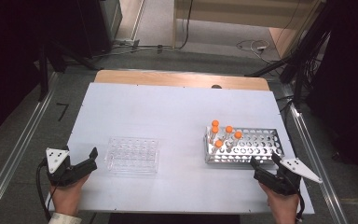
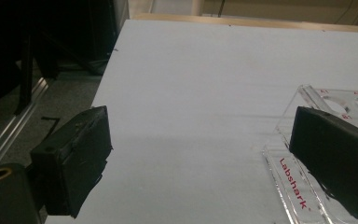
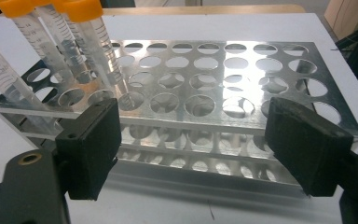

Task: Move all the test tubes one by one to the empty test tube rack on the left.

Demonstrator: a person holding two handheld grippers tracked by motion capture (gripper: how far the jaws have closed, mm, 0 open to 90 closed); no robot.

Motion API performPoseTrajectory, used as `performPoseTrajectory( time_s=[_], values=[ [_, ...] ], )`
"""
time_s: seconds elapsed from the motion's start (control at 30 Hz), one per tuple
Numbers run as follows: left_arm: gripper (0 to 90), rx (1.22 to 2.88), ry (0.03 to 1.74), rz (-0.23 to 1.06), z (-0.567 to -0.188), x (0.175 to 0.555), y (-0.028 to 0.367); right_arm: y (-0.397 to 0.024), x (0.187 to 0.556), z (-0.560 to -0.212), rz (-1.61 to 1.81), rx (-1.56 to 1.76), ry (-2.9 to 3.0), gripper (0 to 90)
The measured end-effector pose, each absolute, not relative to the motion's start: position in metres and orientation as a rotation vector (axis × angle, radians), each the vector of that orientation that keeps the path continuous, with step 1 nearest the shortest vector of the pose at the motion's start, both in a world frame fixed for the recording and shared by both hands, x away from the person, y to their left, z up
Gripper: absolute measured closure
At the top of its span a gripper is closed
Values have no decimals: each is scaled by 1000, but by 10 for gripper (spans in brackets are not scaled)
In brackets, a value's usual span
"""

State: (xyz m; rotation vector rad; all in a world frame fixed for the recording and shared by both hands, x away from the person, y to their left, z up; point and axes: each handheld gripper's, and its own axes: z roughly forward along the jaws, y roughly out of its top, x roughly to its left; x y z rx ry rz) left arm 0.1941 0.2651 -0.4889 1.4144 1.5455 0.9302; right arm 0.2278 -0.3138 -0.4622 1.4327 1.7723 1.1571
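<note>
A metal tube rack (image 1: 261, 140) with many round holes stands at the right of the white table top (image 1: 168, 112). Several clear tubes with orange caps (image 1: 221, 135) lean in its left end. A clear plastic rack (image 1: 132, 155) lies at the left of centre. My right gripper (image 1: 264, 160) is open just in front of the metal rack (image 3: 191, 123), its jaws wide apart with nothing between them; the tubes (image 3: 88, 42) stand to its upper left. My left gripper (image 1: 92, 158) is open beside the clear rack (image 2: 298, 186), its right jaw over that rack's near corner, and its span (image 2: 203, 121) holds nothing.
The white top sits on a wooden table (image 1: 182, 78) with metal rails (image 1: 23, 149) along both sides. Dark equipment and cables stand on the floor behind and to the right. Bare white surface lies between the two racks.
</note>
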Motion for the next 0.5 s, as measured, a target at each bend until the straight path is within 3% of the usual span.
performPoseTrajectory(
  time_s=[0.5],
  values=[
    [59, 1413, 1543, 933, -489, 193, 265, -292, 242, -458, 1178, 1390, 1813, 175]
  ],
)
